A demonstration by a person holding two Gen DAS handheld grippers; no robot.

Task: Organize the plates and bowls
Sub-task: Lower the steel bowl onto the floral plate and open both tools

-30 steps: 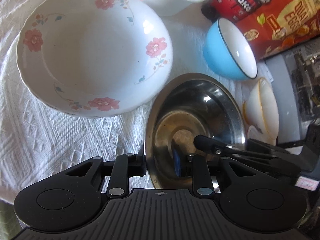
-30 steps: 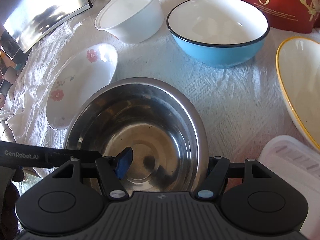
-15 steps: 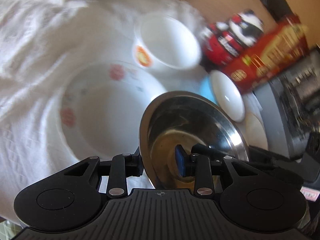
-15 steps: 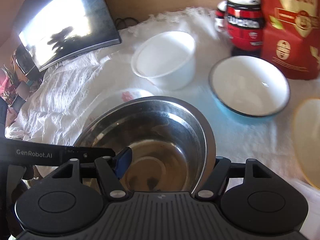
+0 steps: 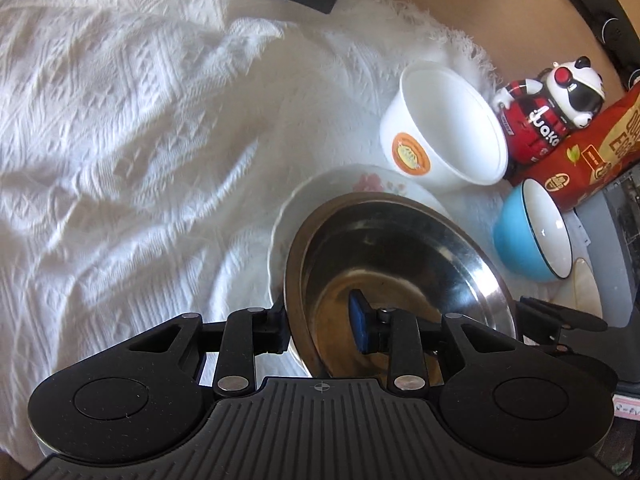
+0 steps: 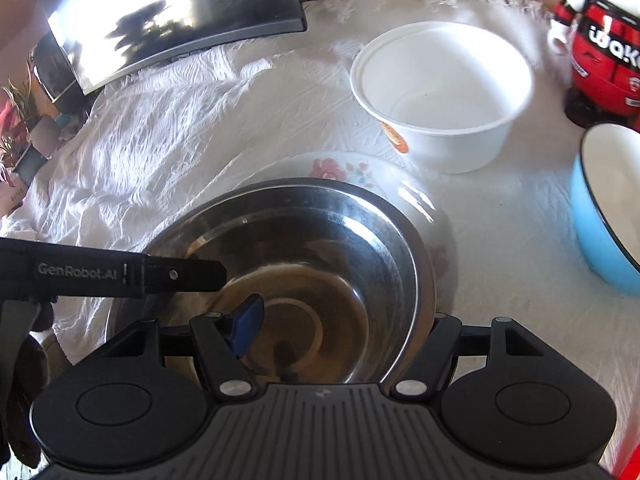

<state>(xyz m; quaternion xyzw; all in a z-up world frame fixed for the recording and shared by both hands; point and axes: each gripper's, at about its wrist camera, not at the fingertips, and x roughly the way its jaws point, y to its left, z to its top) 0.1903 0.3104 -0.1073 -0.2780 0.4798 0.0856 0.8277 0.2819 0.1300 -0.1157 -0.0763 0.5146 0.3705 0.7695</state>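
Steel bowl (image 5: pixel 400 264) was gripped on opposite rims by both tools. Left gripper (image 5: pixel 320 328) had its jaws straddling the near rim, one finger inside, one outside; right gripper (image 6: pixel 340 324) likewise pinched the rim. The bowl sat over the floral plate (image 6: pixel 344 168), contact unclear, near the white cup (image 6: pixel 440 92) and blue bowl (image 5: pixel 532 232)

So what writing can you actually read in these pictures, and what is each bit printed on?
"GenRobot.AI": on the black body of the left gripper, seen from the right wrist view.
"uaka" or similar, partly cut off: on the red panda figurine.
"EGG", with cropped letters above: on the red food packet.
Orange round sticker on the white paper bowl: too small to read.
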